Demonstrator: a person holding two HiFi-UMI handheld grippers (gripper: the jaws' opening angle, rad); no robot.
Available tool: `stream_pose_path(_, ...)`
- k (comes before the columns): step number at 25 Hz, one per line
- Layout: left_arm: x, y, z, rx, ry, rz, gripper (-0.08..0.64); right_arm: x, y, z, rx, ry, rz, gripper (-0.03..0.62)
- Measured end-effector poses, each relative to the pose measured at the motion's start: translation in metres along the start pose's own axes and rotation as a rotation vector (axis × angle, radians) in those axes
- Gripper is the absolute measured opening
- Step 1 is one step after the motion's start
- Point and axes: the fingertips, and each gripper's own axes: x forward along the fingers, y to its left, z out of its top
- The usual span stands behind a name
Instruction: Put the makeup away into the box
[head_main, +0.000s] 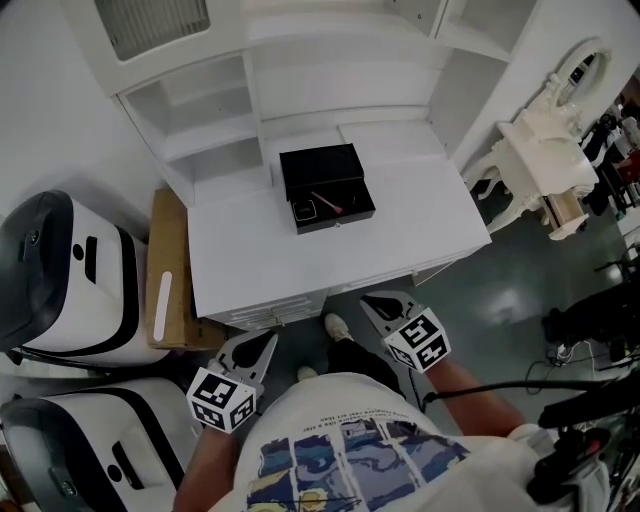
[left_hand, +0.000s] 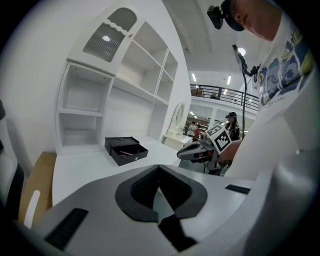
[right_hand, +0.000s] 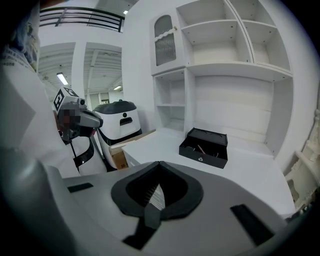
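Both claws hang shut and empty near the person's body, the left claw (head_main: 266, 342) and the right claw (head_main: 368, 300) short of the desk (head_main: 250, 262). Reaching in to close the lid, a shut claw could shove the light black box (head_main: 321, 161) across the smooth desk or trap the slanting pink stick (head_main: 328, 201). By count: two claws, one box open mid-desk, two makeup pieces inside, that stick and a small square case (head_main: 304, 210); none lies loose.

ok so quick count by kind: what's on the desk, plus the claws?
black box: 1
pink stick inside it: 1
small square item inside it: 1
claws, left claw and right claw, both shut, empty: 2
total: 5
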Motion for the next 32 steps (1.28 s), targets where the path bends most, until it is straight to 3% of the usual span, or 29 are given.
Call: stream_pose_path(32, 0.005, -0.005, -0.01, -0.017, 0.026, -0.019, 0.014, 0.01, 0.02, -0.006, -0.03, 0.025, 0.045, 0.025)
